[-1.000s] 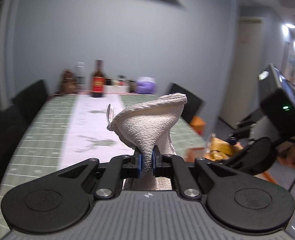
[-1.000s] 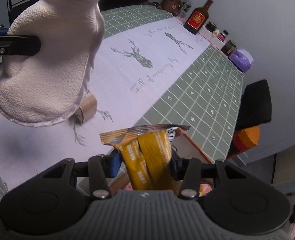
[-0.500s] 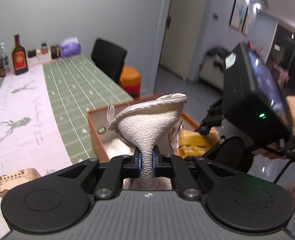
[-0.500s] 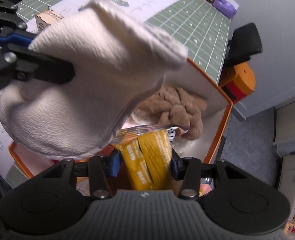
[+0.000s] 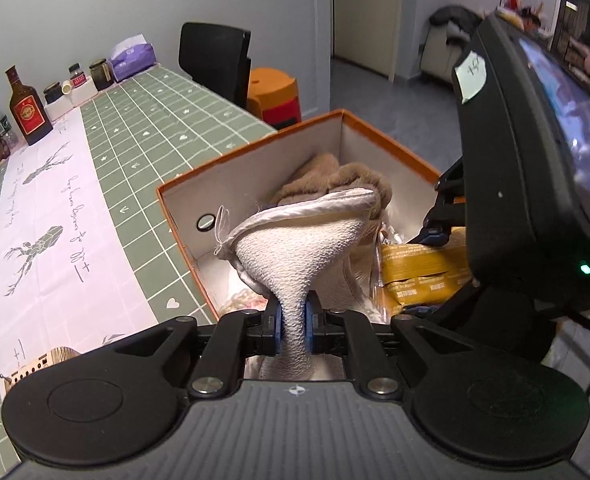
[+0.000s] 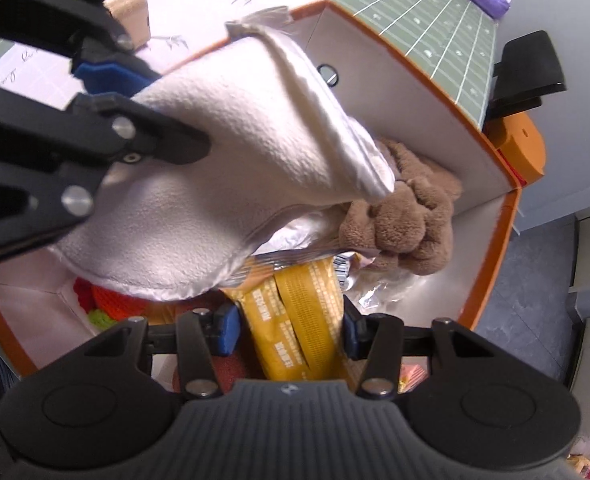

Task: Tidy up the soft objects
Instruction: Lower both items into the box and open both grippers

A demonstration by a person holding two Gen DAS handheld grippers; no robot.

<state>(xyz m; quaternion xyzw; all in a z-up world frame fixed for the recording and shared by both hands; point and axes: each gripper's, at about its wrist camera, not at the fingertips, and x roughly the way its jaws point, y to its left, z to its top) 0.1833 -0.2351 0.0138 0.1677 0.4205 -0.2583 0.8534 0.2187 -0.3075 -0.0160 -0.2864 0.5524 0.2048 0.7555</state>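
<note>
My left gripper (image 5: 293, 330) is shut on a white fleece cloth (image 5: 307, 240) and holds it over the open orange box (image 5: 255, 148). The cloth (image 6: 223, 176) fills the upper left of the right wrist view. My right gripper (image 6: 289, 332) is shut on a yellow snack packet (image 6: 295, 320) and holds it inside the box (image 6: 491, 152); the packet also shows in the left wrist view (image 5: 419, 276). A brown plush item (image 6: 407, 220) lies in the box, with red and green knitted pieces (image 6: 107, 300) at its left end.
The box stands at the edge of a green grid tablecloth (image 5: 167, 128) with a white deer runner (image 5: 55, 216). A small cardboard box (image 5: 39, 364) sits on the runner. Bottles and jars (image 5: 27, 112) line the far end. A black chair (image 5: 215, 60) and orange stool (image 5: 273, 96) stand beyond.
Both grippers have swung from above the table to over the orange box and moved lower. The cloth and the yellow packet now hang within the box opening. Both stay shut.
</note>
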